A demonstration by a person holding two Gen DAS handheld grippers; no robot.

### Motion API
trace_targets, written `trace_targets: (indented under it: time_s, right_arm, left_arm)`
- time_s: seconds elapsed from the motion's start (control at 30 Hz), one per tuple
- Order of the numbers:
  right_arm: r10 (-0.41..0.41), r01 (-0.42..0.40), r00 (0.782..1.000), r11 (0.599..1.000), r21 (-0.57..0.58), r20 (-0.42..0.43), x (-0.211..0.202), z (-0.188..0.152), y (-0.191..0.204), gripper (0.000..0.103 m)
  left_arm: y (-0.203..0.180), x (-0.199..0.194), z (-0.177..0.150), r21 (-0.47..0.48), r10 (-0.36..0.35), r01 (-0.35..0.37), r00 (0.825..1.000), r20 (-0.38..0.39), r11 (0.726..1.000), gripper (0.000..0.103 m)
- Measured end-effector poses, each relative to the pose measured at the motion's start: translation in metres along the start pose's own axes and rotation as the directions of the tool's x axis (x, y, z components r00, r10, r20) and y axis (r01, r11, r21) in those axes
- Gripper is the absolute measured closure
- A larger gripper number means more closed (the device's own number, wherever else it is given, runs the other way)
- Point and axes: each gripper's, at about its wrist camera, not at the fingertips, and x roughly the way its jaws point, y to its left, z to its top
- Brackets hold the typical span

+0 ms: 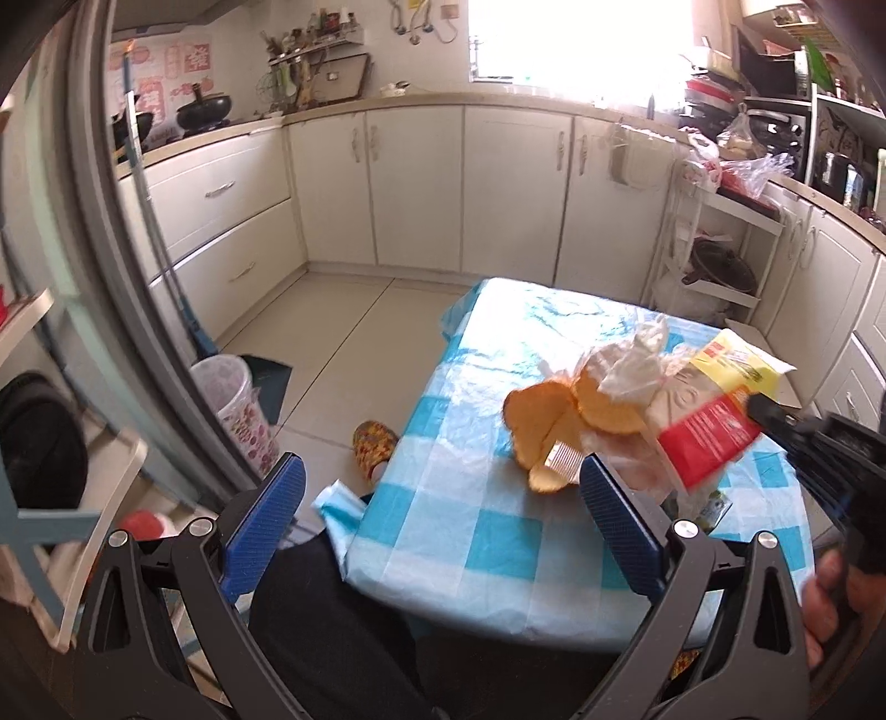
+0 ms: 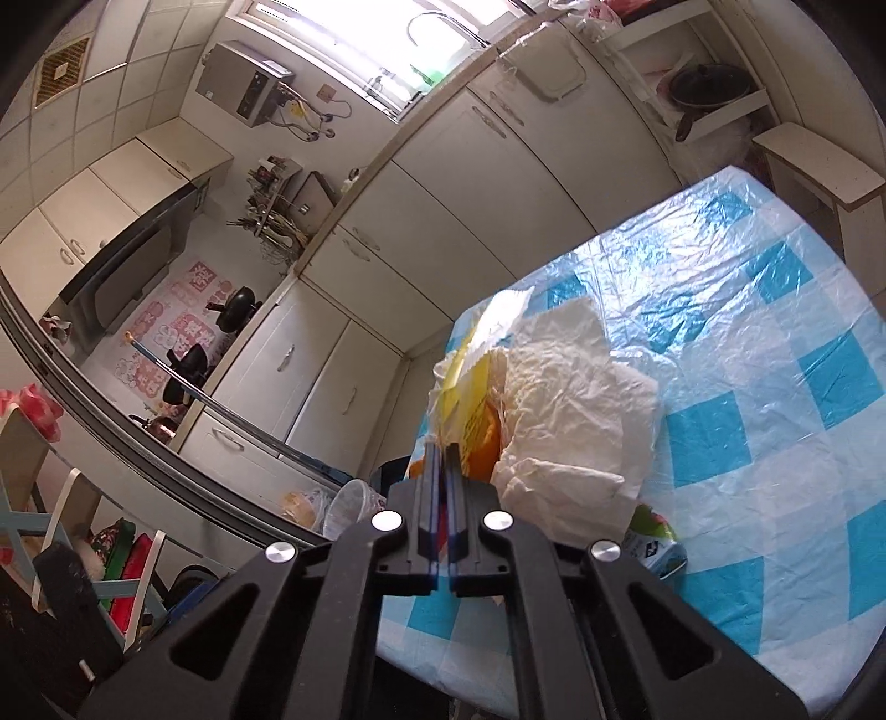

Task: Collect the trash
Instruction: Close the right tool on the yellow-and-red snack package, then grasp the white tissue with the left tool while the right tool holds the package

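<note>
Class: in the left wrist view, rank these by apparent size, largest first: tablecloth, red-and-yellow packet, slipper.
1. Tablecloth
2. Red-and-yellow packet, held nearer the camera, so its size is flattered
3. Slipper

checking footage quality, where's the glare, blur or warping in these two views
Left wrist view: window blown out white, right gripper and red-and-yellow wrapper motion-blurred, door frame bowed by the fisheye. Right wrist view: sheen on the plastic tablecloth, cabinets curved and tilted.
</note>
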Motion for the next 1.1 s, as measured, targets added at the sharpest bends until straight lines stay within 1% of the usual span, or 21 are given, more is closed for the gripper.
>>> trace_targets:
  time_s: [0.13, 0.23, 0.3, 0.33, 0.37, 0.4, 0.43, 0.5, 0.53, 0.63, 0.73, 0.77, 0.83, 0.87, 0.9, 0.93, 0.97, 1.0, 1.03, 1.07, 1.1]
  right_arm:
    - [0.025, -0.026, 0.999, 1.0, 0.007, 0.047, -0.036, 0.001, -0.01, 0.1]
    - [0.041, -0.044, 0.997, 0.998, 0.044, 0.066, -0.051, 0.002, -0.022, 0.1]
    - [0.037, -0.036, 0.999, 0.995, 0.088, -0.007, -0.045, -0.001, -0.036, 0.1]
    - [0.028, -0.023, 0.999, 0.993, 0.115, -0.038, -0.04, -0.004, -0.04, 0.099]
    - [0.018, -0.008, 0.998, 0.99, 0.138, -0.068, -0.035, -0.011, -0.045, 0.08]
    - [-0.002, 0.016, 0.996, 0.987, 0.158, -0.091, -0.031, -0.018, -0.049, 0.037]
    - [-0.02, 0.037, 0.995, 0.985, 0.171, -0.097, -0.028, -0.024, -0.052, 0.027]
    - [-0.014, 0.04, 0.989, 0.985, 0.168, -0.15, -0.015, -0.033, -0.053, 0.026]
    - [-0.041, 0.068, 0.985, 0.985, 0.16, -0.165, -0.011, -0.035, -0.053, 0.026]
    - [-0.138, 0.147, 0.983, 0.987, 0.059, -0.124, -0.009, -0.037, -0.043, 0.027]
    - [-0.231, 0.232, 0.965, 0.973, -0.013, -0.125, -0.003, -0.034, -0.044, 0.022]
    - [-0.287, 0.285, 0.947, 0.958, -0.033, -0.146, 0.007, -0.036, -0.053, 0.021]
    - [-0.295, 0.295, 0.939, 0.955, -0.026, -0.177, 0.016, -0.038, -0.066, 0.022]
    - [-0.28, 0.282, 0.942, 0.959, -0.018, -0.185, 0.019, -0.04, -0.073, 0.031]
    - [-0.267, 0.268, 0.943, 0.963, -0.018, -0.2, 0.021, -0.041, -0.074, 0.05]
    - [-0.245, 0.248, 0.946, 0.969, -0.014, -0.214, 0.022, -0.042, -0.075, 0.057]
    - [-0.219, 0.222, 0.952, 0.975, -0.012, -0.215, 0.02, -0.044, -0.074, 0.072]
    - [-0.215, 0.214, 0.953, 0.976, -0.025, -0.212, 0.017, -0.045, -0.071, 0.081]
    - [-0.216, 0.212, 0.955, 0.976, -0.041, -0.203, 0.014, -0.046, -0.069, 0.082]
    - [-0.207, 0.202, 0.958, 0.978, -0.045, -0.197, 0.009, -0.047, -0.067, 0.088]
    - [-0.196, 0.191, 0.962, 0.981, -0.041, -0.193, 0.002, -0.048, -0.064, 0.09]
  left_arm:
    - [-0.033, 0.024, 0.02, 0.096, -0.051, 0.047, 0.998, 0.047, 0.994, 0.008]
    - [-0.065, 0.052, 0.035, 0.175, -0.079, 0.069, 0.996, 0.052, 0.982, 0.008]
    - [-0.081, 0.07, 0.044, 0.208, -0.075, 0.069, 0.997, 0.023, 0.976, 0.008]
    - [-0.085, 0.075, 0.048, 0.204, -0.078, 0.074, 0.997, 0.014, 0.976, 0.008]
    - [-0.085, 0.078, 0.052, 0.193, -0.082, 0.079, 0.997, 0.007, 0.978, 0.008]
    - [-0.084, 0.079, 0.055, 0.179, -0.092, 0.09, 0.996, 0.003, 0.98, 0.008]
    - [-0.083, 0.079, 0.058, 0.165, -0.101, 0.099, 0.995, 0.003, 0.981, 0.008]
    - [-0.081, 0.079, 0.061, 0.16, -0.1, 0.097, 0.995, 0.01, 0.982, 0.008]
    - [-0.081, 0.08, 0.059, 0.166, -0.102, 0.099, 0.995, 0.01, 0.981, 0.008]
    - [-0.086, 0.083, 0.053, 0.209, -0.106, 0.101, 0.994, 0.01, 0.973, 0.008]
    - [-0.098, 0.091, 0.048, 0.258, -0.111, 0.105, 0.994, 0.012, 0.961, 0.008]
    - [-0.102, 0.095, 0.047, 0.269, -0.112, 0.107, 0.994, 0.005, 0.957, 0.008]
    - [-0.112, 0.104, 0.047, 0.285, -0.116, 0.11, 0.993, 0.003, 0.952, 0.008]
    - [-0.117, 0.108, 0.047, 0.295, -0.111, 0.105, 0.994, 0.006, 0.95, 0.008]
    - [-0.122, 0.111, 0.046, 0.306, -0.104, 0.095, 0.995, 0.012, 0.947, 0.008]
    - [-0.126, 0.114, 0.046, 0.314, -0.102, 0.092, 0.995, 0.016, 0.945, 0.008]
    - [-0.13, 0.118, 0.046, 0.32, -0.104, 0.094, 0.994, 0.017, 0.943, 0.008]
    - [-0.134, 0.123, 0.046, 0.327, -0.105, 0.096, 0.994, 0.011, 0.94, 0.008]
    - [-0.137, 0.126, 0.046, 0.329, -0.111, 0.104, 0.994, 0.002, 0.939, 0.008]
    - [-0.139, 0.13, 0.046, 0.326, -0.123, 0.12, 0.992, -0.011, 0.938, 0.01]
    - [-0.14, 0.134, 0.047, 0.32, -0.136, 0.138, 0.99, -0.027, 0.937, 0.019]
